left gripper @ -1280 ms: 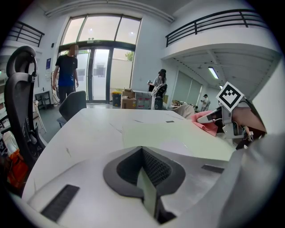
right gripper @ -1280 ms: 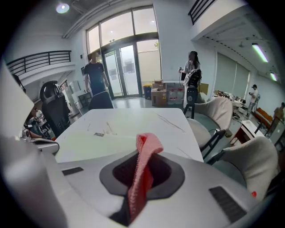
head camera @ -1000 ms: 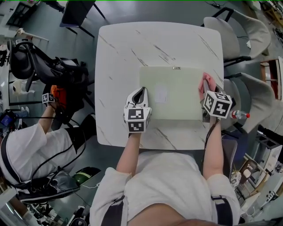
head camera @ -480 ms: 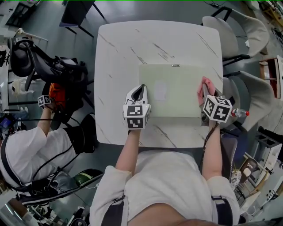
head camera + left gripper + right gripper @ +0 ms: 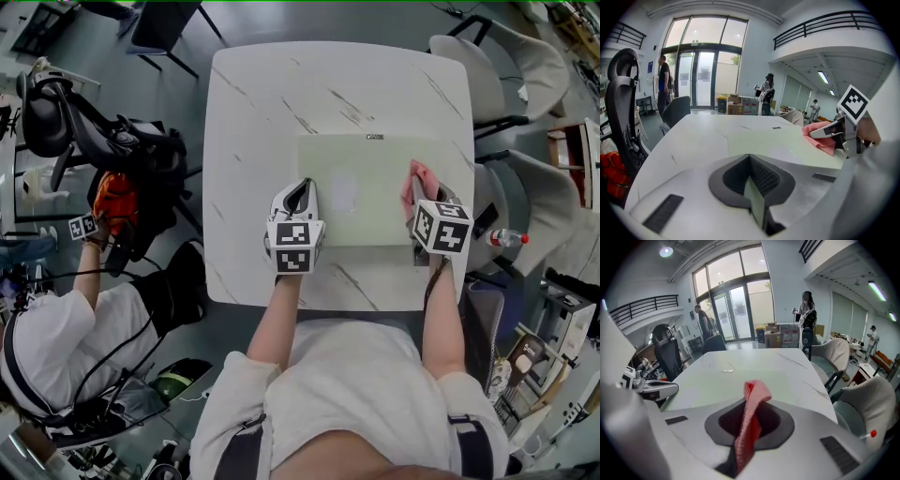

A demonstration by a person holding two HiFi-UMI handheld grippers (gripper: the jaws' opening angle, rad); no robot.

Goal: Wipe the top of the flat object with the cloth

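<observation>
Head view: knitted cloth (image 5: pixel 412 177), flat mat (image 5: pixel 370 192)

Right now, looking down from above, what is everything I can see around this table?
table: one, white with dark veins, centre
flat object: one, pale green, on the table's near right part
cloth: one, pink, over the flat object's right part
office chair: one, black, left of the table
side chairs: two, pale, right of the table
bottle: one, clear with a red cap, right of the table
second person: one, white top, lower left
left gripper: white, shut on the flat object's left edge
right gripper: white, shut on the cloth
</observation>
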